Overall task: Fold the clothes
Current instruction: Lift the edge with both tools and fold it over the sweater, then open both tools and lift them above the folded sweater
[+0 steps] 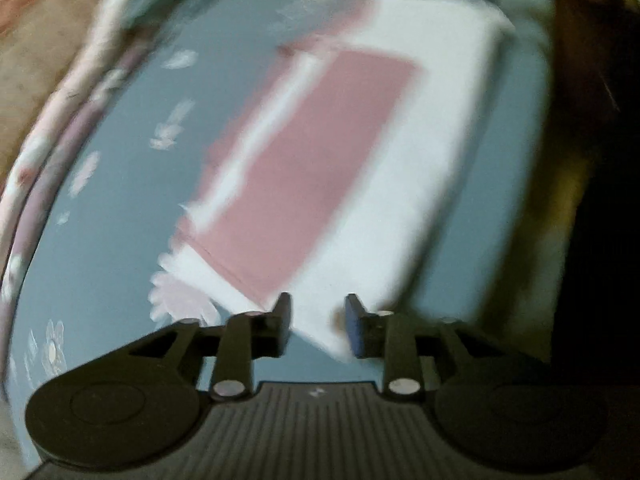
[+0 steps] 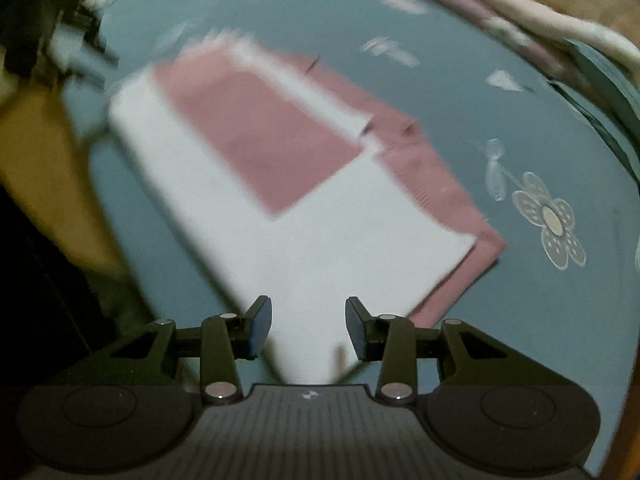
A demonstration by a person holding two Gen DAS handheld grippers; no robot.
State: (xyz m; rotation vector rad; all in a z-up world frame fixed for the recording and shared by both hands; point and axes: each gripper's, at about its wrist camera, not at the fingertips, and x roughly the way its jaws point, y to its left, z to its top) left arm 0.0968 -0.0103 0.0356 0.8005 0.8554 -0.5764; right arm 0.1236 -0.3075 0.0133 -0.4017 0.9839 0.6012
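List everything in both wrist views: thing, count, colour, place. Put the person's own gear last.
folded garment: one, white with pink panels, flat in the middle of the bed, a corner lying below each claw.
bedsheet: one, grey-blue with white flower prints, under the garment.
rolled bedding: one, pale pink and white, along the far edge of the sheet; blurred.
brown surface: one, tan, beyond the rolled bedding.
left claw: one, black with blue pads, open above a white corner, nothing between the pads.
right claw: one, black with blue pads, open above white cloth, nothing gripped.
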